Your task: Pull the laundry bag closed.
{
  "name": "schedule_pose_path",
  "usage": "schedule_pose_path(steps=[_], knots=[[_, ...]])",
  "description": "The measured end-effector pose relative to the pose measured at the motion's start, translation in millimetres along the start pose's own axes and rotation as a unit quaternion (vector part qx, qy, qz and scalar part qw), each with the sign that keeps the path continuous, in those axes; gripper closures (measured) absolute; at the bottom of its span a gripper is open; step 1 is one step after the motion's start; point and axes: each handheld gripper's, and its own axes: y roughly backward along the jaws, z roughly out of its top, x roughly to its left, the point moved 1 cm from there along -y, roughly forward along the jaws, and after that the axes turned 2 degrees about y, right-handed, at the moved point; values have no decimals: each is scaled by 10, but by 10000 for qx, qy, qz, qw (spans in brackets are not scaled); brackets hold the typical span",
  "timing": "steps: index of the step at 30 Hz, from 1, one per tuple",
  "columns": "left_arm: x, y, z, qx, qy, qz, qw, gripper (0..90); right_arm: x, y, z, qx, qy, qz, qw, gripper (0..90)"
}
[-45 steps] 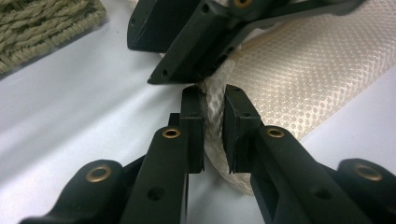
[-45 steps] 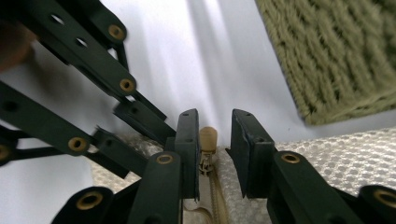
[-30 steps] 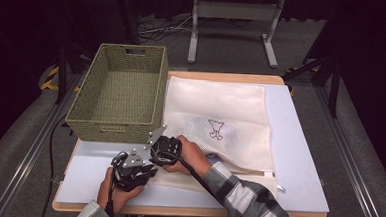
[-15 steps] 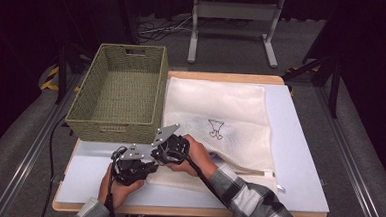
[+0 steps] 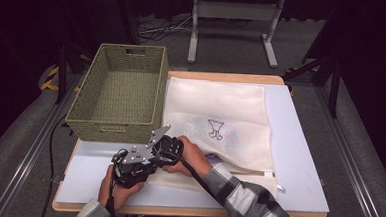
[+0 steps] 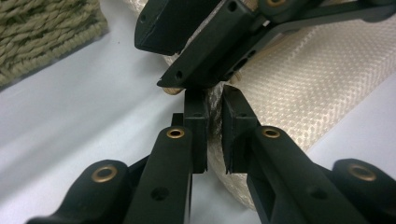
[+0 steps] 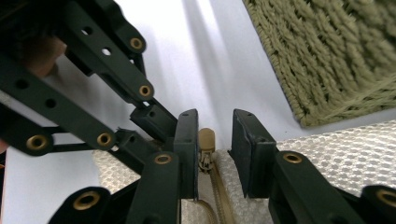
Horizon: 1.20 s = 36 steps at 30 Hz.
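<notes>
While the left claw [image 6: 214, 135] pinches the mesh bag's [image 5: 230, 115] near-left corner on the table [image 5: 299, 144], the right claw [image 7: 215, 154], just opening, could miss the zipper pull [image 7: 206, 142] between its jaws

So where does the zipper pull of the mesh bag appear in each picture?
High view: hidden under the two claws, at the bag's near left corner.
Left gripper view: cannot tell; mesh bag bunched between the jaws.
Right gripper view: zipper pull lower centre, between the open jaws.
Shared landmark: wicker basket.
</notes>
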Motion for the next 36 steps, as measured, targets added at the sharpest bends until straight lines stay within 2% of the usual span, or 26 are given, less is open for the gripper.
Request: schedule_pose_path(steps=[3, 8, 13, 15, 16, 17, 19, 21, 23, 24, 30, 34, 36], knots=[[-9, 10, -3, 9, -41, 38, 10000, 818, -14, -32, 8, 108, -46, 102, 9999, 806], [-2, 11, -4, 9, -21, 0, 10000, 811, -2, -14, 4, 31, -35, 89, 9999, 818], [26, 11, 3, -21, -18, -93, 10000, 784, 1, 53, -7, -193, -63, 64, 9998, 820], [45, -9, 16, -18, -12, -166, 9999, 741, 3, 91, -17, -301, -59, 47, 9995, 825], [58, -22, 24, -1, 1, -218, 9998, 710, 6, 115, -22, -363, -66, 28, 9993, 897], [68, -29, 36, -30, -1, -244, 9997, 692, 10, 140, -29, -423, -68, 20, 9991, 900], [86, -35, 66, 6, -112, -278, 9996, 737, 14, 171, -55, -424, -32, 12, 9991, 900], [74, -53, 62, 60, -120, -300, 9995, 820, -6, 166, -81, -436, -100, -6, 9990, 869], [39, -39, 65, 57, -165, -192, 9997, 829, -25, 150, -79, -444, -148, -53, 9989, 812], [39, -39, 65, 57, -165, -192, 9997, 835, -25, 150, -79, -444, -148, -53, 9989, 812], [31, -38, 41, 27, -178, -95, 9998, 836, -24, 30, -43, -333, -202, 1, 9992, 727], [35, -13, 12, 68, -12, -52, 10000, 804, -20, -19, -7, -184, -132, -1, 9997, 705], [27, 2, -4, 93, 36, -36, 9999, 779, -27, -60, -1, -52, -170, -5, 9998, 710]])
